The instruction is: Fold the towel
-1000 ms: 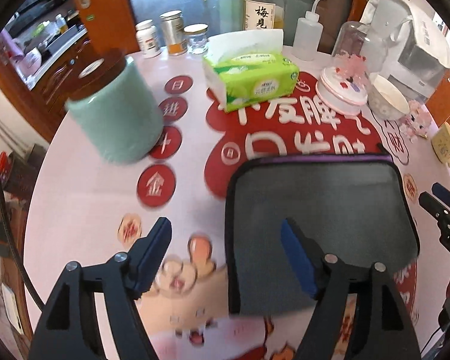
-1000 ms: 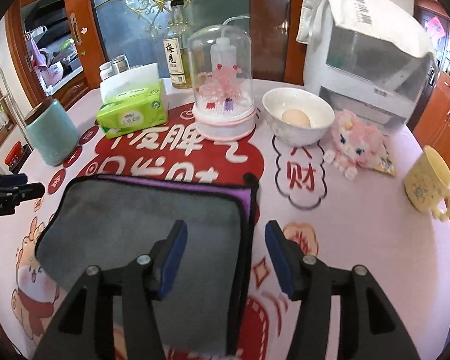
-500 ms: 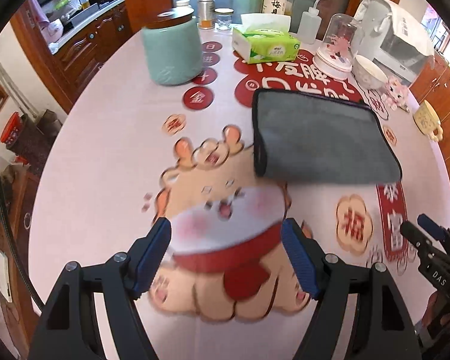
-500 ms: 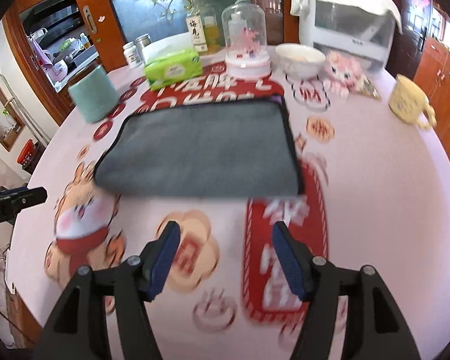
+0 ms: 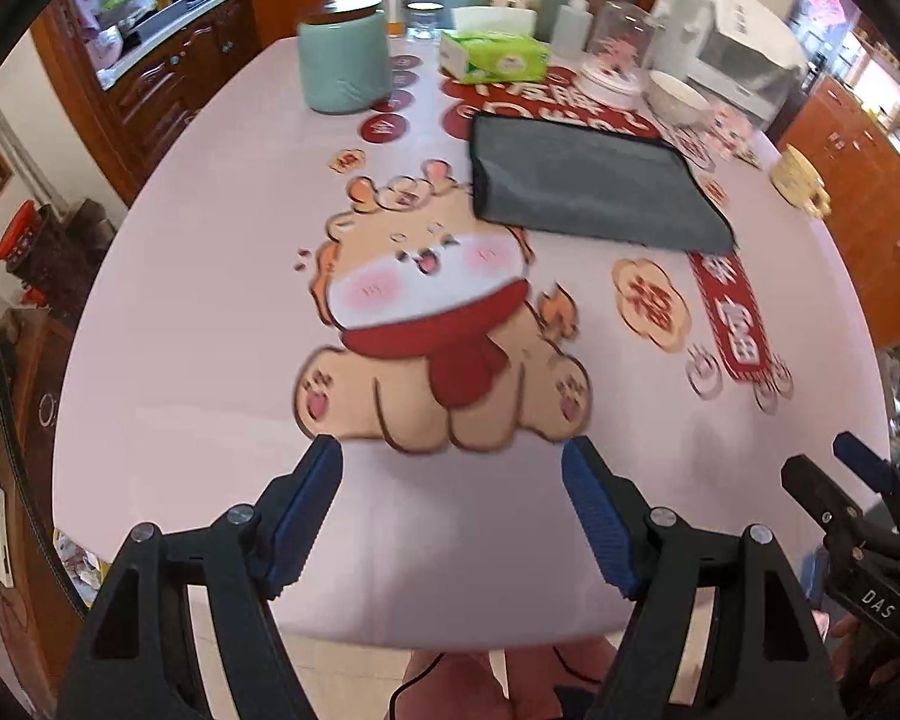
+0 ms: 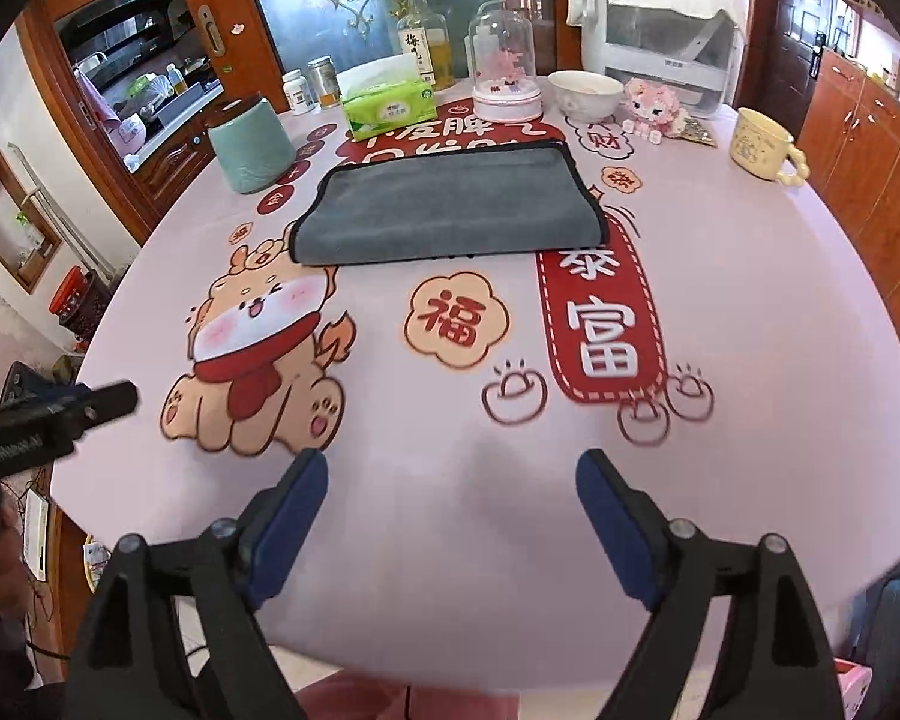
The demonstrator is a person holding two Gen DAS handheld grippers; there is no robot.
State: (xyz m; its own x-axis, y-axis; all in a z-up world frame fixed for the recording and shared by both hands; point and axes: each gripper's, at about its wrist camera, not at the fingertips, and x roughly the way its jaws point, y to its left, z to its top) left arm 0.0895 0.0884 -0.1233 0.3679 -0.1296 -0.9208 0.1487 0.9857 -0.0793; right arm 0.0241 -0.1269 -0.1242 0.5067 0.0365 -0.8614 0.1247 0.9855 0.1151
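**Jaws spread and drawn back; towel left folded on the far worktop**

Jaws on both tools stand wide apart and hold nothing. The left gripper (image 5: pixel 452 516) and the right gripper (image 6: pixel 450 516) now hang over the near edge of the worktop (image 6: pixel 750 312), with bare printed cloth between their blue pads. One second ago each tool was low over the towel itself, its pads straddling the grey cloth; half a second ago both were already pulling away. The withdrawal has carried on since.

The towel (image 6: pixel 450 204) lies flat in the far middle of the worktop, well apart from both tools. It shows as a tidy grey rectangle with a dark bound edge along its far and right sides and a soft rounded fold along its near side (consistent with a doubled layer, though the layers cannot be counted). Its outline matches the earlier views; it has not shifted during the retreat.

Nearby items are undisturbed: the green canister (image 6: pixel 251 147) to the far left, the tissue pack (image 6: pixel 388 108) behind the towel, the yellow mug (image 6: pixel 762 144) at far right.

Assessment: releasing and backing off together suggests the fold is regarded as finished, or that a pause precedes a further fold. If another fold is wanted, both tools must travel back across the worktop to reach the cloth.
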